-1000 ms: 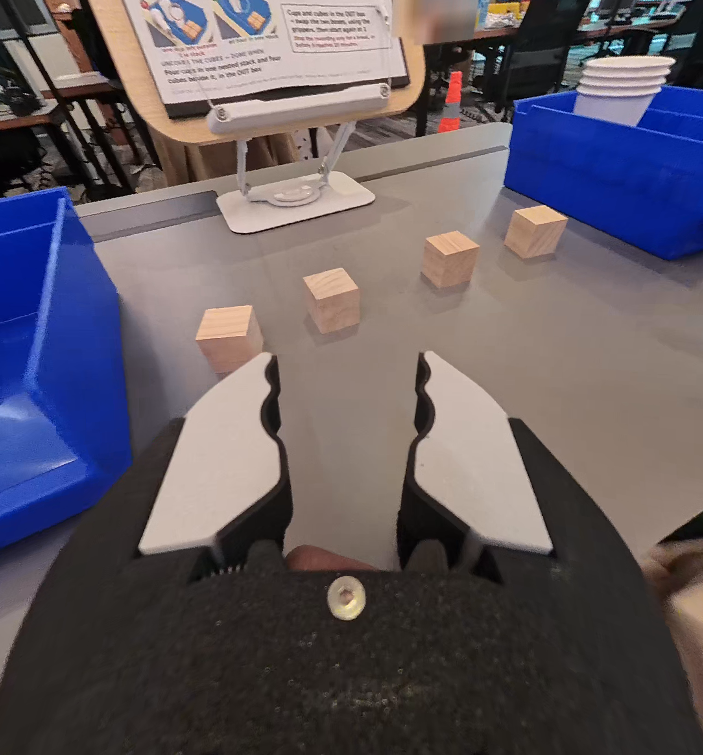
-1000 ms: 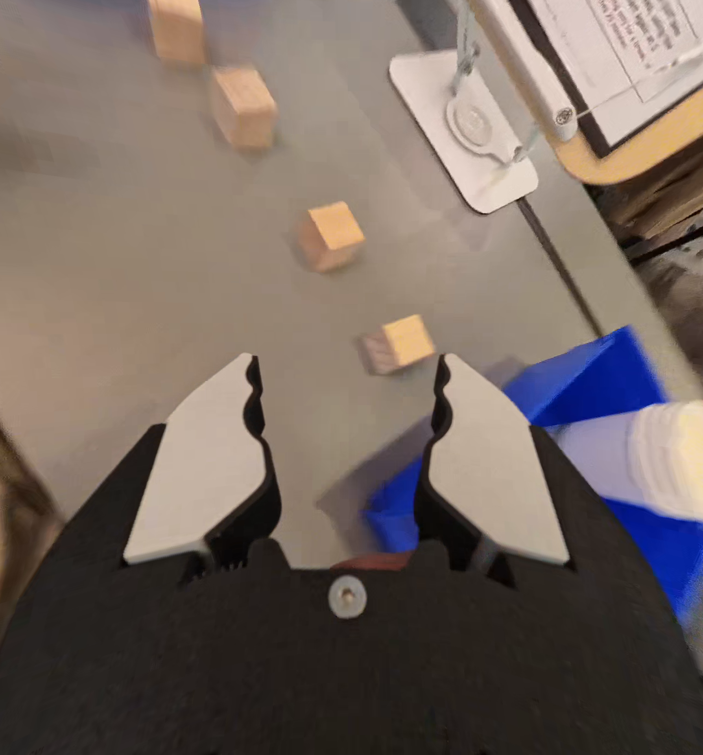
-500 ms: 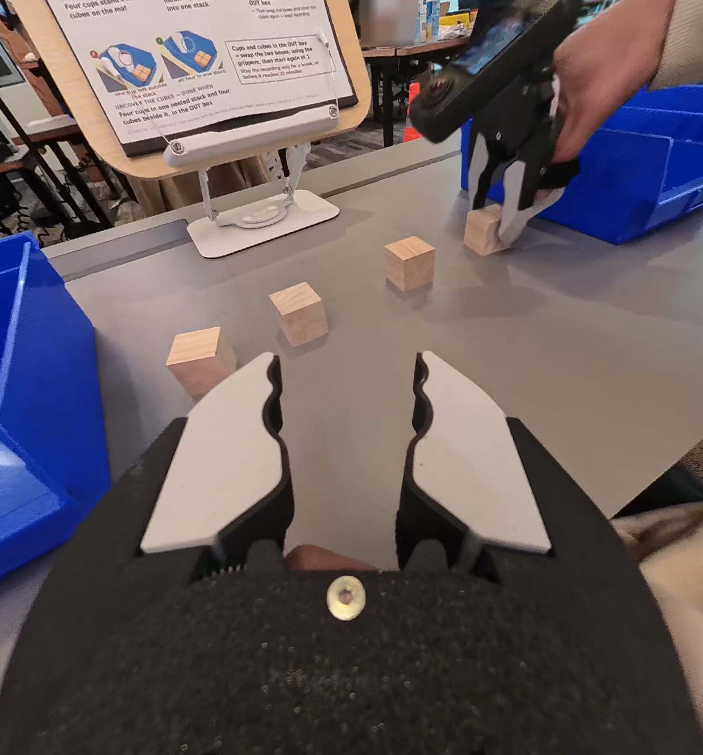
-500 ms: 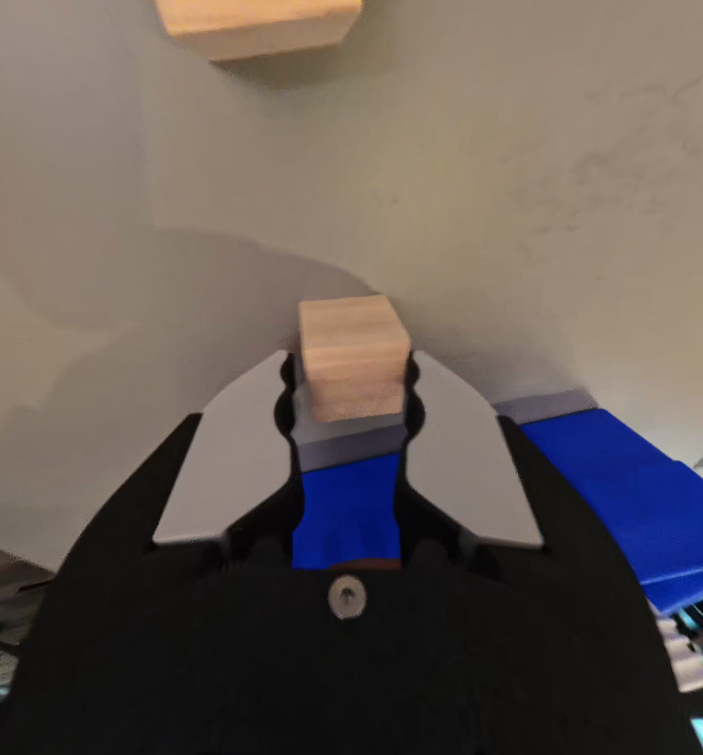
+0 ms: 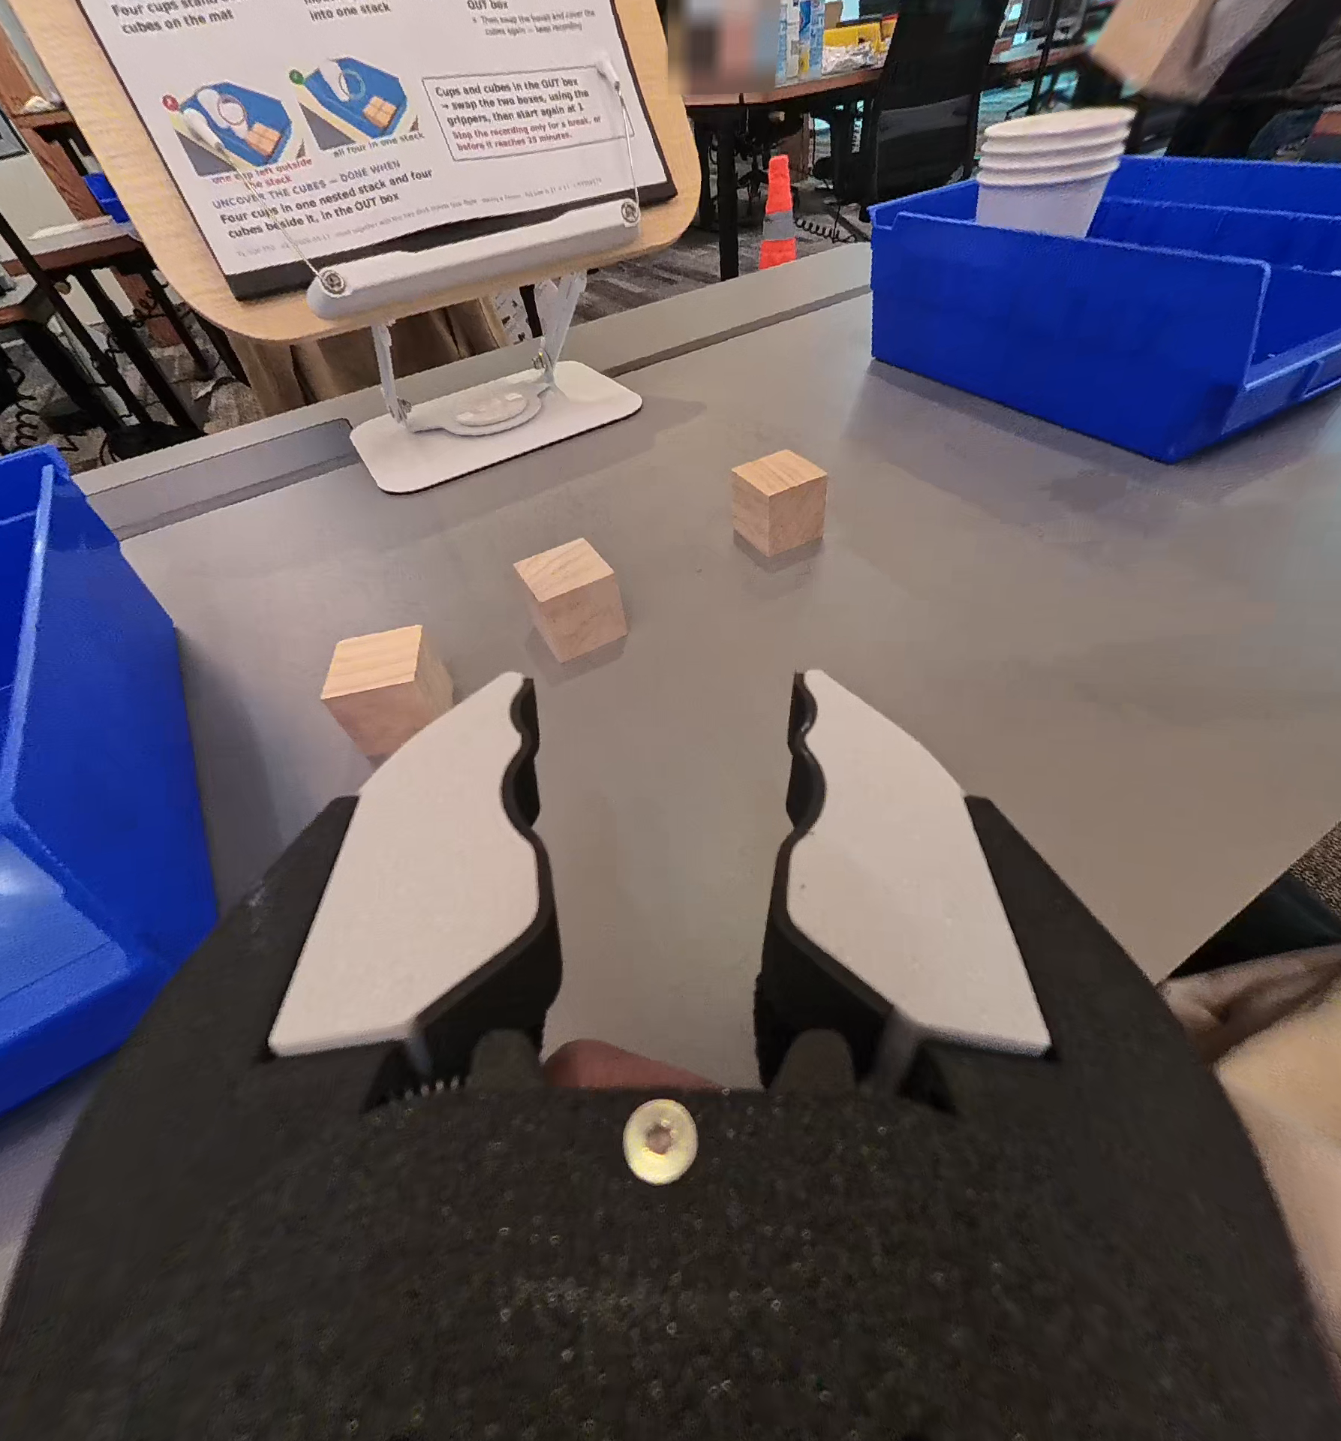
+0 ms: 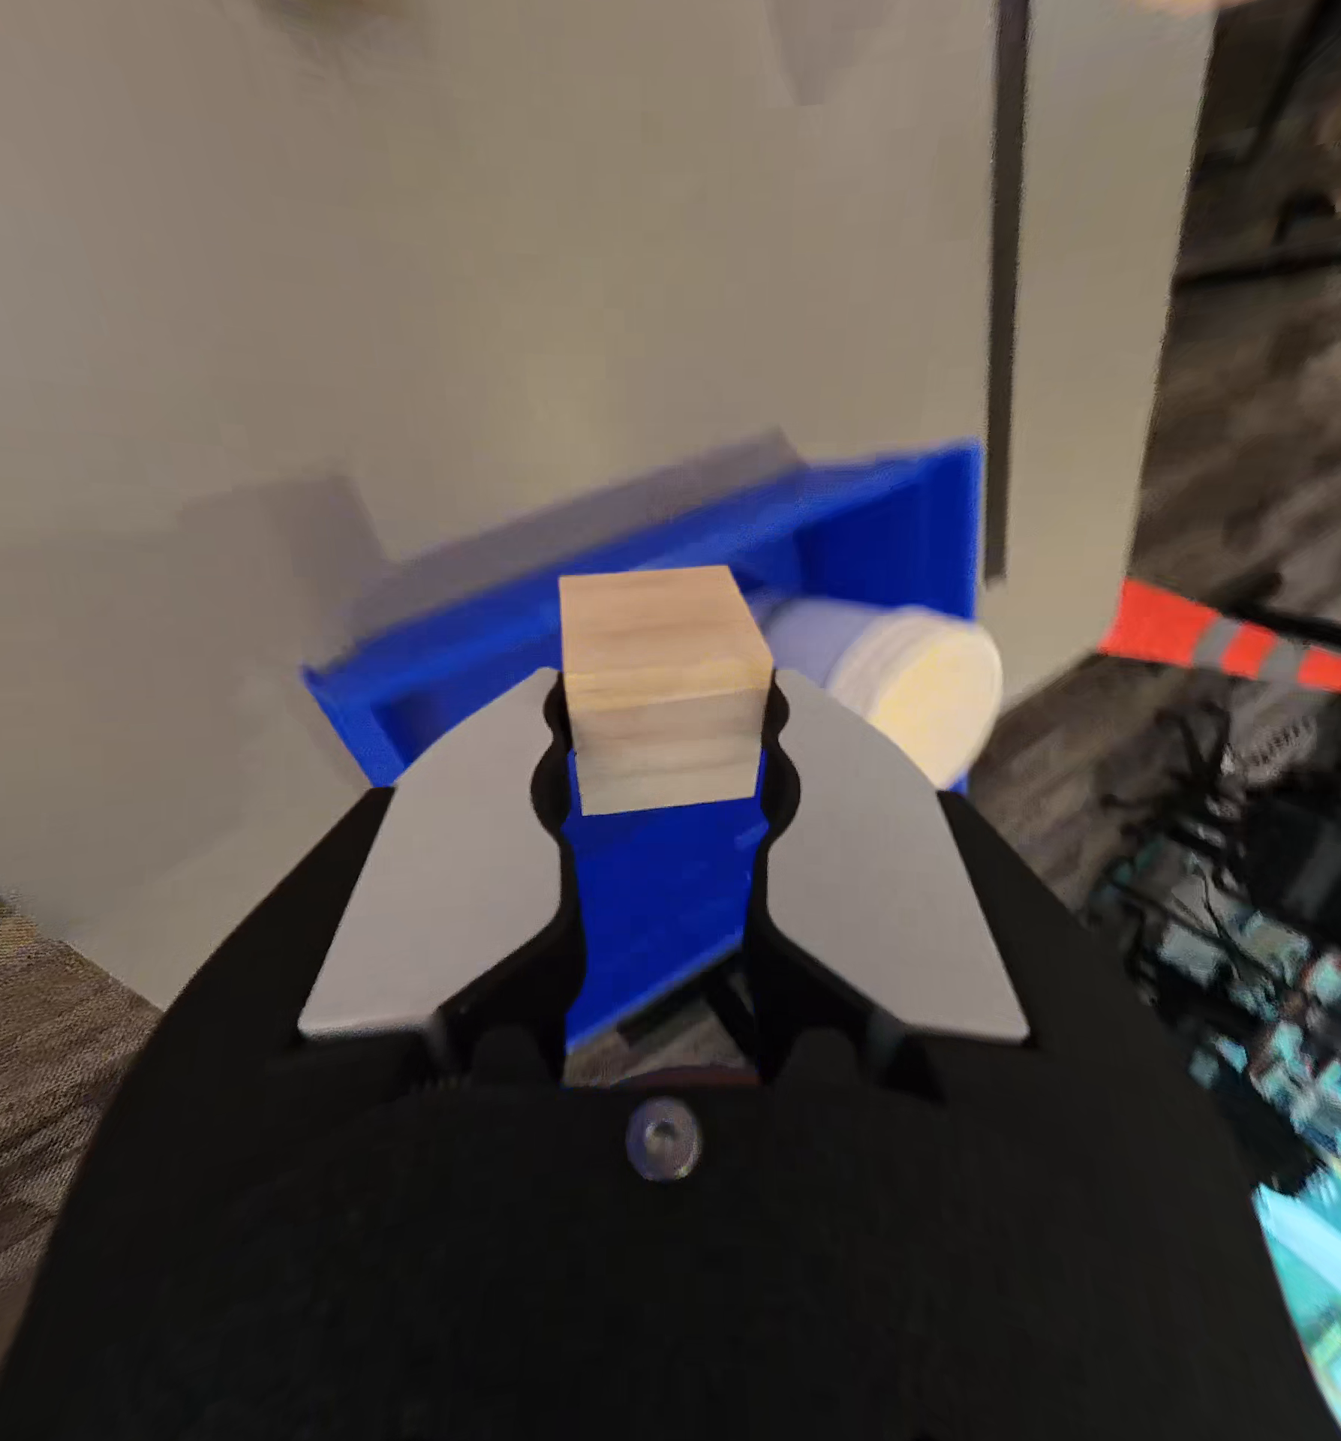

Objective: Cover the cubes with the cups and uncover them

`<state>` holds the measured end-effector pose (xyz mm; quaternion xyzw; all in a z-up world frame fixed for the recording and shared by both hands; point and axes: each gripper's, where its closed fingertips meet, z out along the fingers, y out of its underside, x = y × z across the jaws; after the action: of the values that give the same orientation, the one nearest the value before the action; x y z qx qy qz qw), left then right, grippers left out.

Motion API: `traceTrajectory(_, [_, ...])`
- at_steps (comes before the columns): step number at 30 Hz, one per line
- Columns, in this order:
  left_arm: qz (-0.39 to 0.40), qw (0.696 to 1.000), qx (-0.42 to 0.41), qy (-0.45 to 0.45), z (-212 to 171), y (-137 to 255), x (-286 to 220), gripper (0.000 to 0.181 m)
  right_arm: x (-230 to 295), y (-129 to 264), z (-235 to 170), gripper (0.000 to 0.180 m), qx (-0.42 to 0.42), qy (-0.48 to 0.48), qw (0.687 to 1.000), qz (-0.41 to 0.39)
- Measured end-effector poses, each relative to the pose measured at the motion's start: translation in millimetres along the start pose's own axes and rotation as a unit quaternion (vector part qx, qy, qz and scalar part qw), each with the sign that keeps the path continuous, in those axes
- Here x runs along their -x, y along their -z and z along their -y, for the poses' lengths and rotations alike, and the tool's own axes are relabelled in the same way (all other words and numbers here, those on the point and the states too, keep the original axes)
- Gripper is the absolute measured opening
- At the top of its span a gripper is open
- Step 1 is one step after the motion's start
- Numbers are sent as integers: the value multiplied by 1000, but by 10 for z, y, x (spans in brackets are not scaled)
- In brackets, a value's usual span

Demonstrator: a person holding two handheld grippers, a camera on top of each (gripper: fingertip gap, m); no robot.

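Three wooden cubes stand in a row on the grey table in the left wrist view: a near left one, a middle one and a far one. My left gripper is open and empty, low over the table just in front of them. My right gripper is shut on a fourth wooden cube and holds it in the air above the right blue bin. A nested stack of white paper cups stands in that bin and also shows in the right wrist view.
A second blue bin sits at the table's left edge. An instruction board on a white stand is at the back. The right bin is at the back right. An orange cone stands on the floor beyond.
My right gripper has lifted the rightmost cube off the table and carried it over the right blue bin, out of the left wrist view. My left gripper has hardly moved.
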<state>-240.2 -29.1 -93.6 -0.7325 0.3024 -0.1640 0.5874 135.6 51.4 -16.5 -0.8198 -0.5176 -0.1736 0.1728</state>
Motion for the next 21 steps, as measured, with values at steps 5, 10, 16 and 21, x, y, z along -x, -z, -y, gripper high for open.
traceTrajectory(5, [-1,1000,2,-1,-5,-22,2,61,-156,-252,-877,47,55,-51,997,10])
traceTrajectory(10, [0,1000,11,-8,-50,-37,-20,61,-57,-901,-1505,47,151,-47,986,58])
traceTrajectory(16, [2,1000,16,-13,-68,-51,-33,61,-9,-1341,-1591,47,195,-62,974,101])
traceTrajectory(21, [-1,1000,22,-17,-97,-67,-46,61,-6,-1513,-1620,47,209,-16,971,111])
